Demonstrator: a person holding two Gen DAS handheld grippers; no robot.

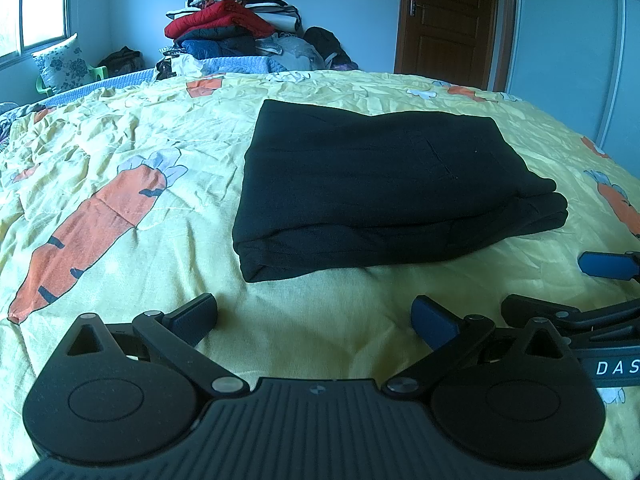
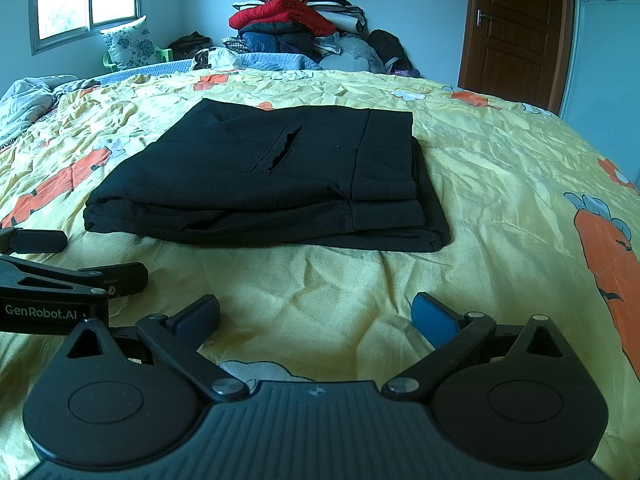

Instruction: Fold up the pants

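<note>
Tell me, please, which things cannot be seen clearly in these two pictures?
- Underside and inner layers of the folded black pants: hidden in both views by the top layer.
- Right tongs: cut off by the left wrist view's right edge.
- Left tongs: cut off by the right wrist view's left edge.

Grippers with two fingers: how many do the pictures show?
2. The left gripper sits open before the folded black pants; the right gripper, open too, is beside it. None seems hidden.
</note>
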